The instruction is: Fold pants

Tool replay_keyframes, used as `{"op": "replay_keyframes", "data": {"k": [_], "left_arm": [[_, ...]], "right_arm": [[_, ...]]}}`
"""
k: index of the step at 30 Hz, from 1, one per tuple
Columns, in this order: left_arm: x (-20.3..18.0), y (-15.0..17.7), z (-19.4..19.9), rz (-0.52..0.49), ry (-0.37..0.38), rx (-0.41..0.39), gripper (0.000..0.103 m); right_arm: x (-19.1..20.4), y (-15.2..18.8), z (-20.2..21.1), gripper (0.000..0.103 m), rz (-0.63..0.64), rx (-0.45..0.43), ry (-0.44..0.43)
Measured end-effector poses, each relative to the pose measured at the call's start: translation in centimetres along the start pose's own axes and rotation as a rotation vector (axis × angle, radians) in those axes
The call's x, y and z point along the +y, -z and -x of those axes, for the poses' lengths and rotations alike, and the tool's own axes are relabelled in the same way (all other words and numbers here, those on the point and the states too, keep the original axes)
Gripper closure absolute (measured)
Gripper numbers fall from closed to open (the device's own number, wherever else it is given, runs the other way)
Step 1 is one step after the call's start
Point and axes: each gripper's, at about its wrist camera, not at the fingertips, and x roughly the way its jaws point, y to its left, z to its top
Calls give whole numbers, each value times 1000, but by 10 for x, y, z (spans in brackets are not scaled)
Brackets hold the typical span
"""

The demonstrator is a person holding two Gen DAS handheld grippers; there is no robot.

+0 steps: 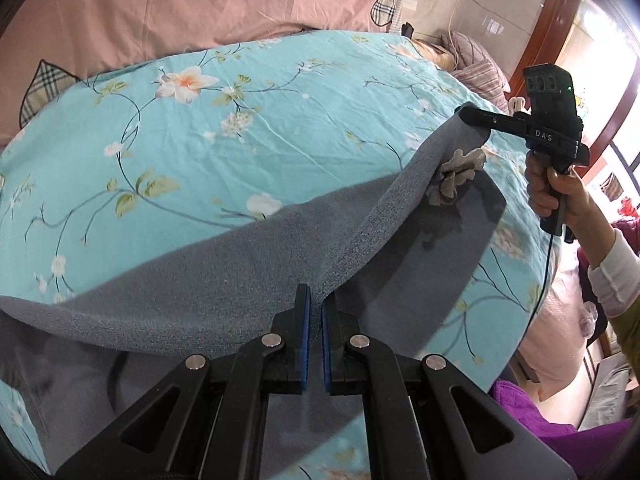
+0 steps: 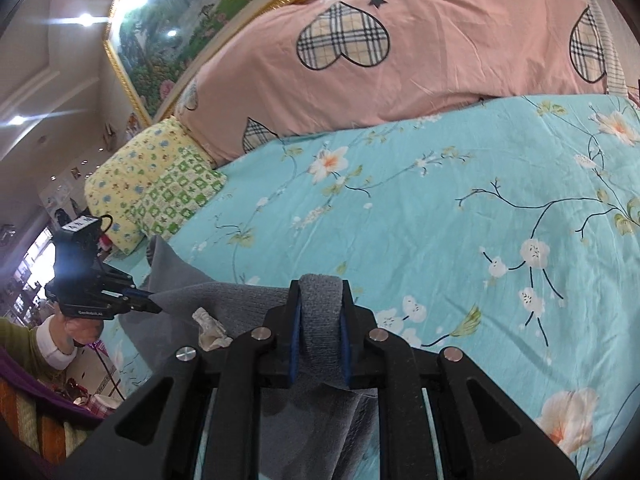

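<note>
Grey knit pants (image 1: 224,280) hang stretched between both grippers above a turquoise flowered bedspread (image 1: 248,128). My left gripper (image 1: 316,300) is shut on a thin fold of the grey cloth at the bottom of its view. At the right of that view, my right gripper (image 1: 470,114) holds the far corner, lifted off the bed. A pale crocheted flower (image 1: 460,176) hangs from the pants near that corner. In the right wrist view my right gripper (image 2: 320,294) is shut on a thick roll of the pants (image 2: 320,320). My left gripper (image 2: 154,304) pinches the cloth at the left.
A pink quilt with plaid hearts (image 2: 400,68) lies along the back of the bed. A yellow and green pillow (image 2: 156,184) sits at its left end. A striped pillow (image 1: 480,68) and a wooden frame (image 1: 560,32) are by the bed's right side. The person's sleeve (image 1: 612,272) shows at the right.
</note>
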Motion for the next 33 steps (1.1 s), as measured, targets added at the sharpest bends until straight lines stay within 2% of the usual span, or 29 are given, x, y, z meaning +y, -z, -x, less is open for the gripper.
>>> {"op": "replay_keyframes", "data": {"k": [6, 10, 15, 18, 22, 24, 27, 29, 30, 32, 33], "left_arm": [[-10, 20, -3, 5, -18, 4, 100], [-11, 27, -2, 17, -15, 2, 100], [-17, 35, -4, 18, -12, 3, 99], [-23, 42, -6, 14, -4, 8, 99], [-25, 48, -13, 18, 14, 24, 99], [-24, 53, -25, 25, 26, 53, 98], [-22, 58, -40, 42, 32, 82, 97], [-20, 61, -46, 60, 31, 91, 95], [-19, 61, -43, 75, 35, 82, 94], [-17, 61, -37, 96, 44, 68, 87], [-15, 62, -32, 113, 51, 61, 81]], "right_arm": [[7, 19, 9, 86, 44, 10, -23], [16, 33, 11, 86, 110, 60, 10], [23, 39, 21, 86, 158, 66, 22], [25, 42, 19, 86, 192, 93, 66], [24, 45, 23, 86, 179, 82, 71], [21, 49, 19, 82, 151, 115, 75], [16, 62, 10, 82, 133, 185, 105], [19, 67, 9, 81, 145, 201, 126], [21, 66, 10, 78, 142, 200, 132], [25, 62, 16, 62, 120, 200, 163], [29, 59, 20, 47, 117, 189, 184]]}}
